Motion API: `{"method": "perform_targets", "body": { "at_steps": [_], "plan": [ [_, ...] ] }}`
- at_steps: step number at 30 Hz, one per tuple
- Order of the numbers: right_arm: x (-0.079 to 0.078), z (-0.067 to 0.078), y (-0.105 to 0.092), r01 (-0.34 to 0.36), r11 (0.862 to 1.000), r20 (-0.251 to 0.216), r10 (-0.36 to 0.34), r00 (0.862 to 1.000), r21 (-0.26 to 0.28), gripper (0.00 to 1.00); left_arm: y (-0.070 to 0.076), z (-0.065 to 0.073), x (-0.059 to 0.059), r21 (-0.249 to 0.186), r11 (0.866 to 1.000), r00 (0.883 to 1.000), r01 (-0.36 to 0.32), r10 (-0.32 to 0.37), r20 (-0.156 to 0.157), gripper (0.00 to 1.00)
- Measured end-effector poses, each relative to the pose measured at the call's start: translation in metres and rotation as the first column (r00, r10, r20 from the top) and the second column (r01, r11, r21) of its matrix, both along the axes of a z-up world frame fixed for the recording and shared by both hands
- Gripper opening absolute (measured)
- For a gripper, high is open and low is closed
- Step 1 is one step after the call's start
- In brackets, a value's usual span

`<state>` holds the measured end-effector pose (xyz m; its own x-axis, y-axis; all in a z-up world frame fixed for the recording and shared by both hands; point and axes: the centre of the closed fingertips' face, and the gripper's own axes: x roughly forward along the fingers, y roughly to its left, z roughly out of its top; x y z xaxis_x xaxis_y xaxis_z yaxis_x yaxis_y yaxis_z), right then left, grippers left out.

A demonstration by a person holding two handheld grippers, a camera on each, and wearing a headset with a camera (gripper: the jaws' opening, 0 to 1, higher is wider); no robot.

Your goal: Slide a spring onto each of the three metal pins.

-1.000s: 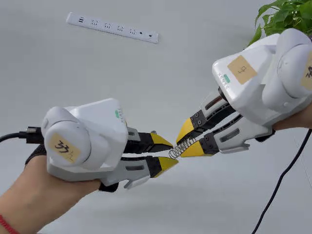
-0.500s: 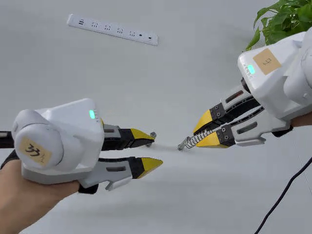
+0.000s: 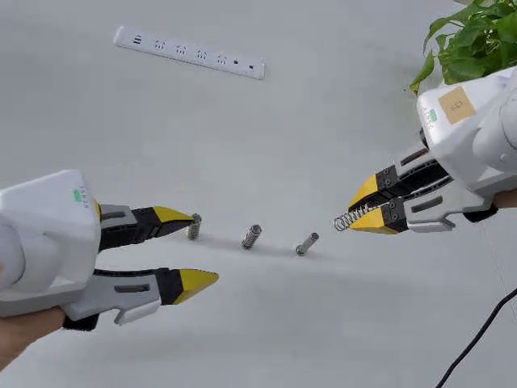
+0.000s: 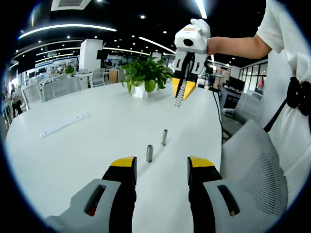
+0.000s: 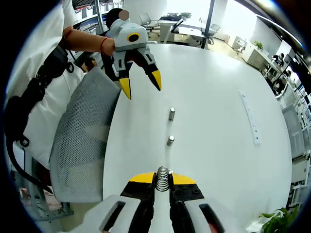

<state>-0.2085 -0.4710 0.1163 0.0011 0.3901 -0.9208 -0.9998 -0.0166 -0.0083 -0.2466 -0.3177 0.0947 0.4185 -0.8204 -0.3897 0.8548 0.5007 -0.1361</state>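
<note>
Spring held in the air near the row of pins

A bare pin point(image 3: 306, 243), short, upright and silvery, ends a row on the white desk point(image 3: 266, 121); a near sprung pin point(image 3: 252, 236) stands just beside it, and a far sprung pin point(image 3: 194, 226) stands beyond, each wrapped in a coil. The right tongs point(image 3: 365, 210) are clamped on a thin silver spring point(image 3: 349, 218), which juts from their tips, above the bare pin and apart from it. The left tongs point(image 3: 198, 246) are spread wide and hold nothing, their upper tip beside the far sprung pin. A power strip point(image 3: 190, 52) and a plant point(image 3: 472, 36) sit well beyond the bare pin, in a bright open office.
</note>
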Motion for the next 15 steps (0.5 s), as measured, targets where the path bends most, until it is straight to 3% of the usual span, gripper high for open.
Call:
{"method": "perform_targets", "body": {
  "at_steps": [8,15],
  "plan": [
    [0.007,-0.016,-0.003,0.033,0.999,0.000,-0.033,0.999,-0.020,0.07,0.020,-0.009,0.007,0.013,1.000,1.000,-0.027,0.027,-0.012,0.53],
    [0.013,-0.033,-0.005,0.057,0.998,-0.006,-0.058,0.998,-0.037,0.07,0.025,-0.014,0.011,0.004,0.999,0.999,-0.039,0.039,-0.022,0.64]
  ]
}}
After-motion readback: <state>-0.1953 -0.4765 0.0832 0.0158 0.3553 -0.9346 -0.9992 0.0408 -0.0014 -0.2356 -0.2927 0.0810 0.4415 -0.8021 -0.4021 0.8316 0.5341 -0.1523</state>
